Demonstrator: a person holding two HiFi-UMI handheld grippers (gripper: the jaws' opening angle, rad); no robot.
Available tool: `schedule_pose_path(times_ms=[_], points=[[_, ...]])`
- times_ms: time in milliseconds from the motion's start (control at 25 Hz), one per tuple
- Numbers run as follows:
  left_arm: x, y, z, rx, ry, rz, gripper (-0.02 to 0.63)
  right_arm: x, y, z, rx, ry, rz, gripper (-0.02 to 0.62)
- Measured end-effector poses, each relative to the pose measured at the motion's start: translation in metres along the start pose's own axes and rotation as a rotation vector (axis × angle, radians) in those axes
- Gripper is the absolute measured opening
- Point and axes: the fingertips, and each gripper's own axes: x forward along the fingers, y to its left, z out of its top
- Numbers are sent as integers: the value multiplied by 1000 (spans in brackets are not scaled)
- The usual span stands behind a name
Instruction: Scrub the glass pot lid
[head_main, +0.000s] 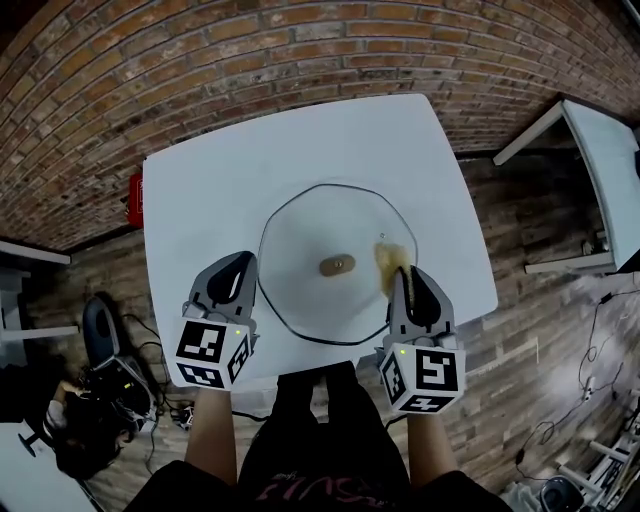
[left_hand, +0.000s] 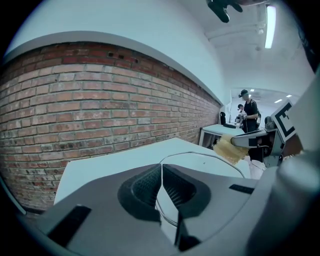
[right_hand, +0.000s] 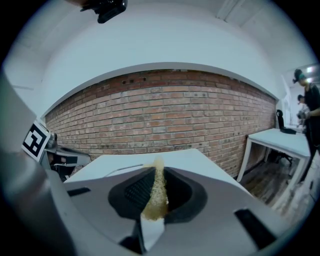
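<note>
The glass pot lid (head_main: 310, 235) lies flat in the middle of the white table (head_main: 200, 190), its brown knob (head_main: 337, 265) at its centre. My left gripper (head_main: 242, 264) hovers at the lid's left rim, shut with nothing in it; in the left gripper view its jaws (left_hand: 161, 169) meet in front of the lid (left_hand: 202, 162). My right gripper (head_main: 404, 272) is over the lid's right rim, shut on a yellowish sponge (head_main: 389, 260). In the right gripper view the sponge (right_hand: 157, 192) is squeezed thin between the jaws and pokes out past their tips.
A brick wall (head_main: 200, 60) runs behind the table. A red object (head_main: 134, 198) sits on the floor by the table's left edge. A second white table (head_main: 605, 160) stands at the right. A chair and cables (head_main: 100, 335) lie lower left. People (left_hand: 248, 112) stand far off.
</note>
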Motion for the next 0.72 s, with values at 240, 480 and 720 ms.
schedule_pose_path(times_ms=[240,480,720], points=[[3,-1,-5,-18,10,-19,12,-1,0,1,-7,1,4,55],[14,-2,-21,-63,55,-40,14,1,-4,-3,-11,12,-3,55],[26,-1,-32,-85,98,-55,143,6,-5,-5,-15,17,4,55]])
